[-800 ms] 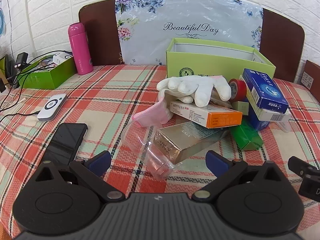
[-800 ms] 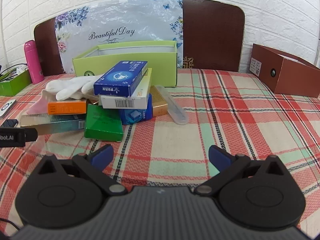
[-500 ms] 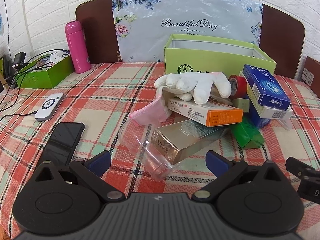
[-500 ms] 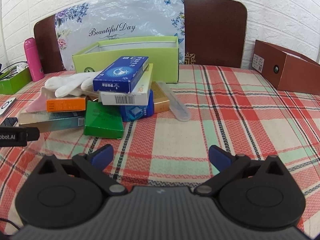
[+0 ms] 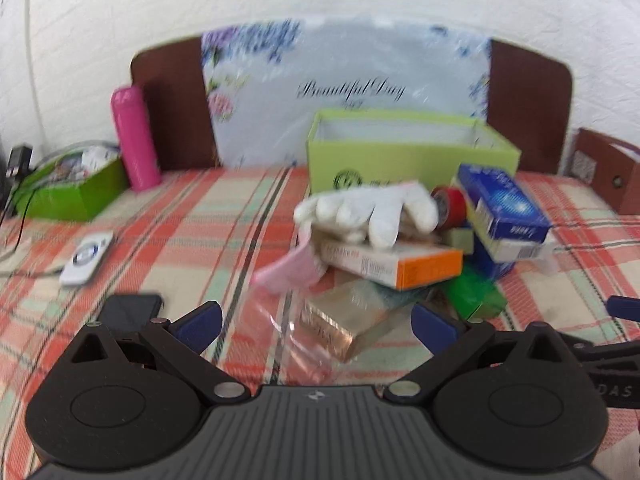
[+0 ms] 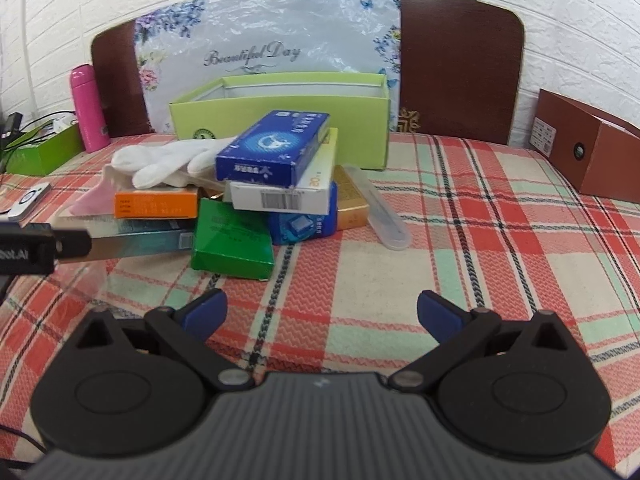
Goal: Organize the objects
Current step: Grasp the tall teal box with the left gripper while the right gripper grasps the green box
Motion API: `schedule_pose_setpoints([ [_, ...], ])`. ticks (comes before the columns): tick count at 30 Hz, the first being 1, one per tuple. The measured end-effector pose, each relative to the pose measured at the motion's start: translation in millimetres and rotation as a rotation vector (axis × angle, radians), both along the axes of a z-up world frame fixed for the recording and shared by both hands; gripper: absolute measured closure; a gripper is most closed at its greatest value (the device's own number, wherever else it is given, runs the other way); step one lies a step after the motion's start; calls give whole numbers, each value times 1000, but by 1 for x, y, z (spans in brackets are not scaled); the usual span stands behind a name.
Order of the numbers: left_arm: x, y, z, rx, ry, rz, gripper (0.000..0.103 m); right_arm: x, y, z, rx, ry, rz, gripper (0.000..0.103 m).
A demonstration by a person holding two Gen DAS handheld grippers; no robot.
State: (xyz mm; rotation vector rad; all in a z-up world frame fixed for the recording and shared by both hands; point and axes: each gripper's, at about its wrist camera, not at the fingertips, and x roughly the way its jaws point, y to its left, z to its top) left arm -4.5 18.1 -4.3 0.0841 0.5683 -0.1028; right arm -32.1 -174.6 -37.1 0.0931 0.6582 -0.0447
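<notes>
A pile of small boxes lies on the plaid tablecloth before an open light-green box (image 6: 288,124) (image 5: 408,156). On top are a blue box (image 6: 276,146) (image 5: 504,204) and a white glove (image 6: 160,162) (image 5: 368,210). Around them lie an orange-ended box (image 5: 392,260), a gold box (image 5: 344,320), a dark green box (image 6: 232,240), a red tape roll (image 5: 450,204) and a clear plastic tube (image 6: 380,208). My left gripper (image 5: 316,322) is open and empty just short of the gold box. My right gripper (image 6: 322,310) is open and empty, near the dark green box.
A pink bottle (image 5: 134,138) and a green tray of clutter (image 5: 68,188) stand at the far left. A white remote (image 5: 86,256) and a black phone (image 5: 130,312) lie at the left. A brown box (image 6: 588,148) stands at the right. A floral board leans behind.
Both grippers have moved forward toward the pile, which now looks larger. The left view is blurred from motion. Both stay open and empty.
</notes>
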Motion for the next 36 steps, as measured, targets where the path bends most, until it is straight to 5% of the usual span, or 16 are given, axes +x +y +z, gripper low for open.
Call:
schedule_pose_setpoints([
  [8,21,-5,5,-42,2,-167,1,21,24,1,-61,-73,123,0],
  [14,39,-6,-16,-108,118,-243,26,55,33,-10,-65,-51,139,1],
  [16,46,-3,-27,-149,195,-238,45,64,33,-17,-30,-16,172,16],
  [17,48,-1,-33,-191,234,-248,49,65,31,-20,7,0,201,39],
  [18,48,2,-38,-251,270,-265,55,64,27,-22,55,15,228,43],
  [26,-4,-25,-47,-142,331,-378,60,-1,-12,-16,24,29,265,43],
  [29,-9,-29,-51,-139,307,-328,52,-33,-23,-18,-42,34,283,40],
  [32,-5,-40,-51,-136,306,-316,42,-40,-25,-20,-55,36,229,17],
  [36,0,-45,-52,-116,303,-304,46,-38,-27,-19,-23,13,211,16],
])
